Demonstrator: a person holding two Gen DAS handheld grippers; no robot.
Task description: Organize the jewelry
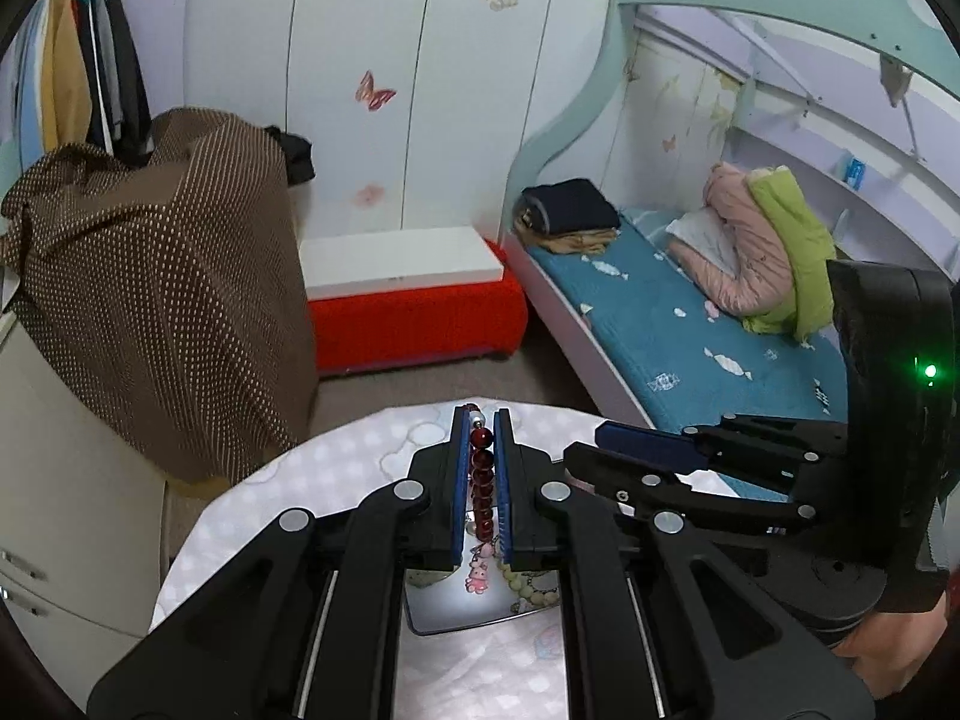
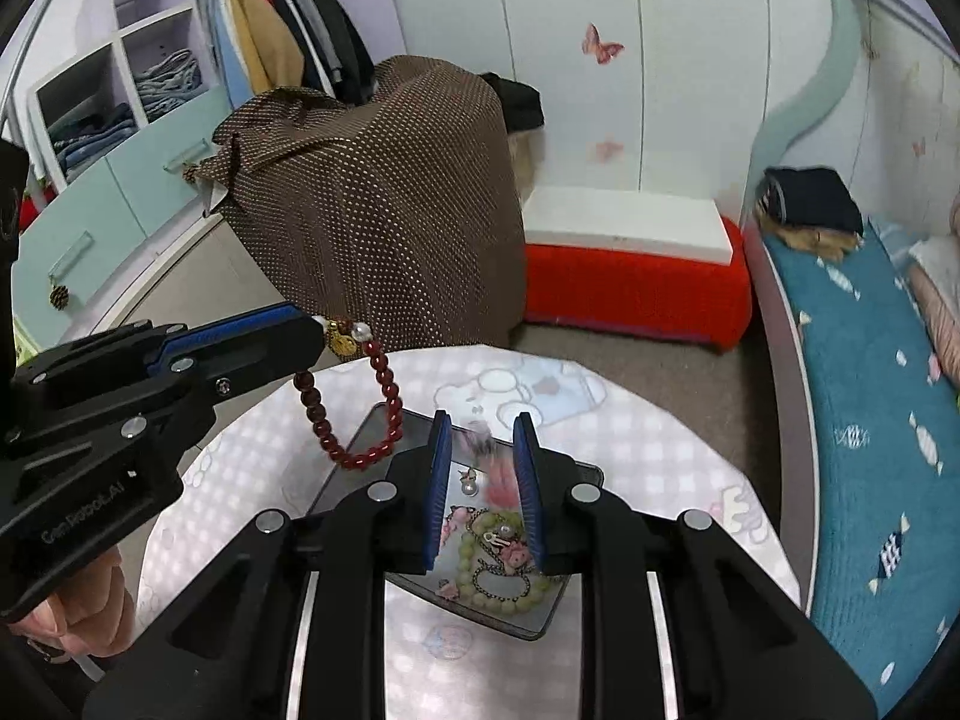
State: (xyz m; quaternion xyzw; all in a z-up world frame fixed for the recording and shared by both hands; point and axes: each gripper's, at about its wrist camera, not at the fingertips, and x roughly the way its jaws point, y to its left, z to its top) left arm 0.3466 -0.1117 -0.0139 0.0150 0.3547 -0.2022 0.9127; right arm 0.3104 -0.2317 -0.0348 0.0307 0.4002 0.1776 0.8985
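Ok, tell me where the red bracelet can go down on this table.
Bare cloth lies left of the tray, under the hanging red bracelet held by the left tool, and along the table's right edge toward the bed. The tray is crowded with the green beads and chains.

The round counter [image 2: 630, 438] wears a pale lilac-and-white checked cloth printed with white cartoon bears. On it, the shiny dark grey tray [image 2: 360, 438] holds pale green beads [image 2: 480, 594] and small pink charms [image 2: 516, 558]. Above the counter's left edge, the dark red glossy bead bracelet [image 2: 384, 384] carries one white pearl and a gold charm. Both hand-held grippers, left [image 1: 482, 468] and right [image 2: 480, 480], are black with blue pads. Behind the counter, a brown cloth [image 2: 384, 192] is dotted in cream, a bright red box [image 2: 636, 288] has a white top, and white doors [image 2: 600, 60] bear pink butterflies. Right of the counter, the bed [image 2: 870, 420] is teal with white candy shapes.
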